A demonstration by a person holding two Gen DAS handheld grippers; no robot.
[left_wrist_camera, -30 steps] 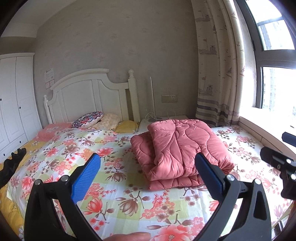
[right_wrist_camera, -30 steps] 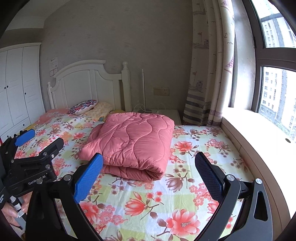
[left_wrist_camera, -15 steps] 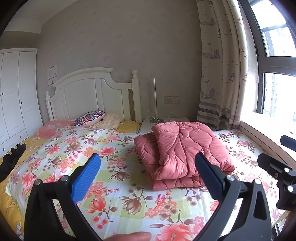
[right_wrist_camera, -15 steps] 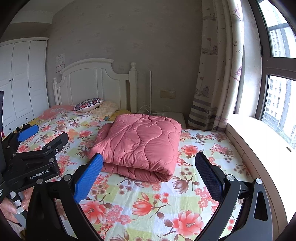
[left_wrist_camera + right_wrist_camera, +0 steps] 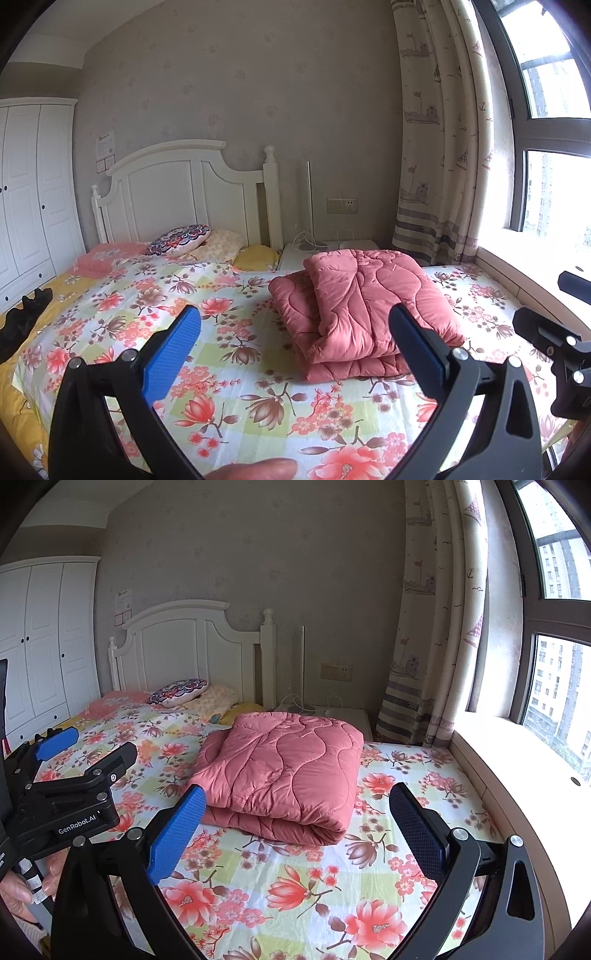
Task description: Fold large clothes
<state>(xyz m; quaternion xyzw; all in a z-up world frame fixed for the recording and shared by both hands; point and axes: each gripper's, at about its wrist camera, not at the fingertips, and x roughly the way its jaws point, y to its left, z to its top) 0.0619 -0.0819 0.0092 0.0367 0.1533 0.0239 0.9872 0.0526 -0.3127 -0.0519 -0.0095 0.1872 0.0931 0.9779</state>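
My left gripper (image 5: pixel 291 347) and right gripper (image 5: pixel 295 825) hang above the floral bed (image 5: pixel 303 878), jaws spread wide apart, gripping nothing. The folded pink quilt (image 5: pixel 284 771) lies mid-frame on the bed, right of centre in my left view.

Bare floral bedsheet (image 5: pixel 295 878) around folded pink quilt (image 5: pixel 284 768); pillows (image 5: pixel 181 694) by the headboard (image 5: pixel 177 642)

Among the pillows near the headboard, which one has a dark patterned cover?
The round-patterned pillow, leaning on the cream pillow; the pink and yellow ones are plainer and light.
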